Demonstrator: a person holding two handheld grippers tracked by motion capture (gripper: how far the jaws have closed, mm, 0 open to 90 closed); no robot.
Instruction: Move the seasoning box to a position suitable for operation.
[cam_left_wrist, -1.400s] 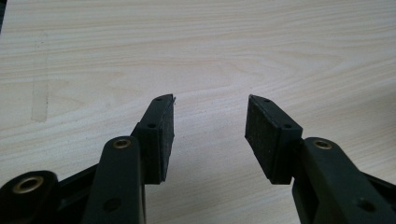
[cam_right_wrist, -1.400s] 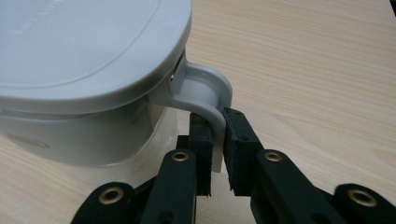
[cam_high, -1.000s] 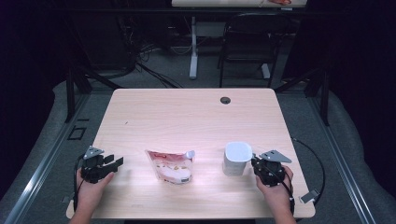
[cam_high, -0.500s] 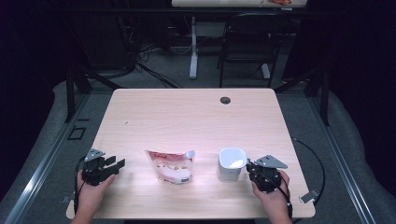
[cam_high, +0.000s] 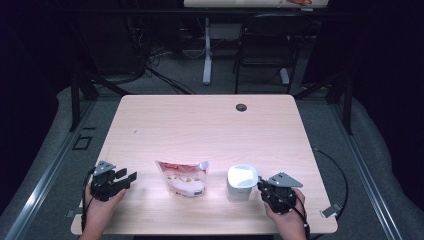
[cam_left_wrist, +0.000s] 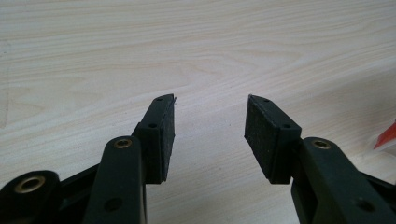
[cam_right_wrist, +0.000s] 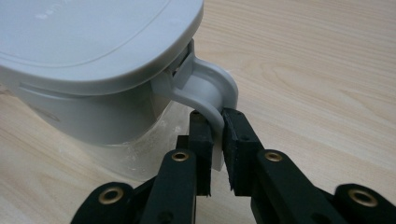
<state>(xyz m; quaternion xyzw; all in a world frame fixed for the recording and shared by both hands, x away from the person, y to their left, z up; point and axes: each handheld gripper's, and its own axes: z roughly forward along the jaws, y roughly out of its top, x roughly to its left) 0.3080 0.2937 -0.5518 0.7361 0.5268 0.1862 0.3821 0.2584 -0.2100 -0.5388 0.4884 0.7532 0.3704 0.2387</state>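
Note:
A white lidded jug (cam_high: 242, 182) stands near the table's front edge, right of centre. My right gripper (cam_high: 260, 188) is shut on its curved handle (cam_right_wrist: 211, 91). In the right gripper view both pads of that gripper (cam_right_wrist: 217, 119) clamp the handle's lower end, and the jaws have just been opening a trifle with the handle still between them. A clear pouch with a red top and a white spout (cam_high: 183, 178) lies flat to the jug's left. Farther left my left gripper (cam_high: 127, 176) rests open on the wood, with nothing between its pads (cam_left_wrist: 210, 121).
The light wooden table (cam_high: 200, 125) has a dark cable hole (cam_high: 241, 107) near its far edge. A red corner of the pouch (cam_left_wrist: 386, 136) peeks in at the right of the left gripper view. A chair (cam_high: 265, 45) and desk legs stand beyond the table.
My right gripper has dragged the jug leftward and toward the front edge, closer to the pouch. The left hand has stayed put.

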